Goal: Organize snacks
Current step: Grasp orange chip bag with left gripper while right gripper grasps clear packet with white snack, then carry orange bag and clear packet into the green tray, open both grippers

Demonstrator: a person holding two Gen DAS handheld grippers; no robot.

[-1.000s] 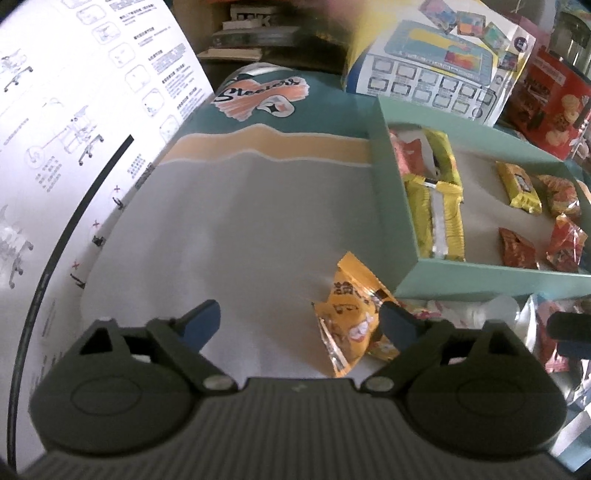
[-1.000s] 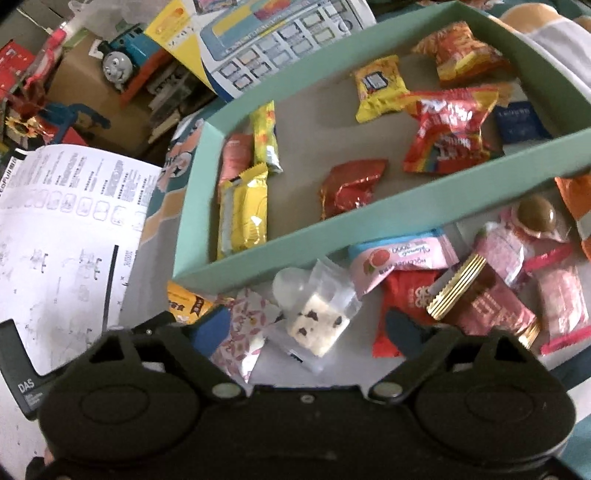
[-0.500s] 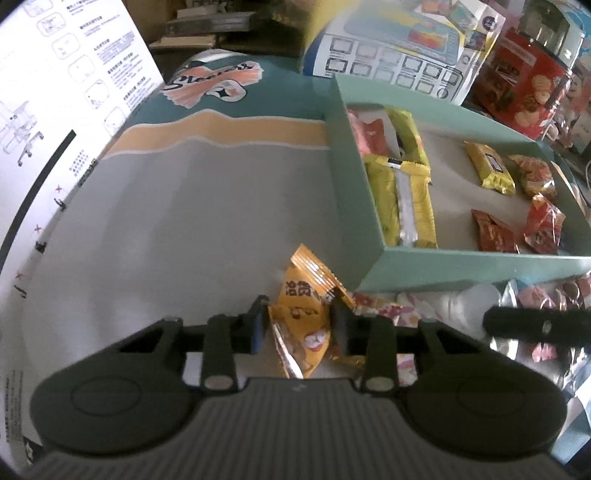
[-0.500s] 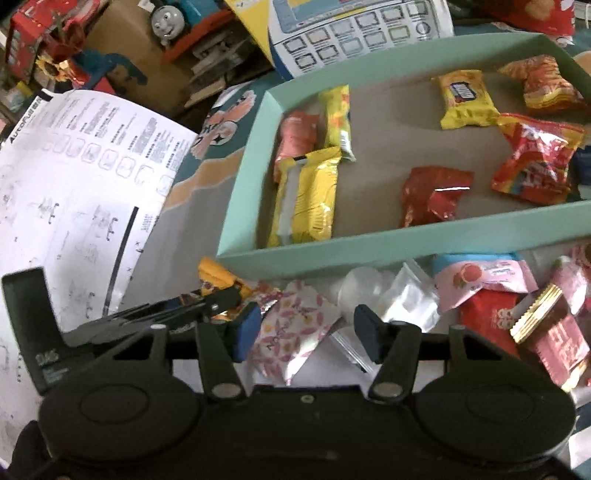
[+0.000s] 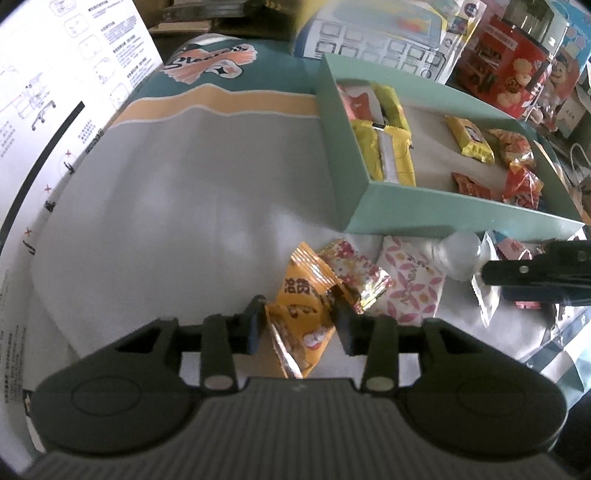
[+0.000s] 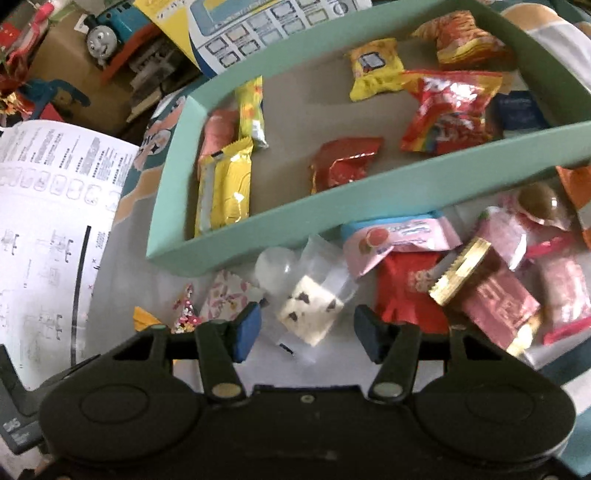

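Note:
My left gripper point(image 5: 297, 326) is shut on an orange snack packet point(image 5: 301, 310) and holds it just above the grey mat. Beside it lie a floral gold packet point(image 5: 354, 269) and a pink patterned packet point(image 5: 410, 282). The teal box point(image 5: 436, 212) with several snacks inside stands behind. My right gripper point(image 6: 306, 332) is open around a clear packet with a white chocolate-chip piece point(image 6: 310, 310), near the box's front wall point(image 6: 332, 218). The right gripper's dark body shows at the right edge of the left wrist view point(image 5: 535, 271).
A heap of pink and red packets point(image 6: 480, 280) lies right of the right gripper. A white instruction sheet point(image 5: 55, 110) lies on the left. Toy boxes point(image 5: 502, 70) and a toy train point(image 6: 110, 26) stand behind the teal box.
My left gripper closed on the orange packet and lifted it slightly. My right gripper shifted right from the pink patterned packet to the clear packet and opened wider.

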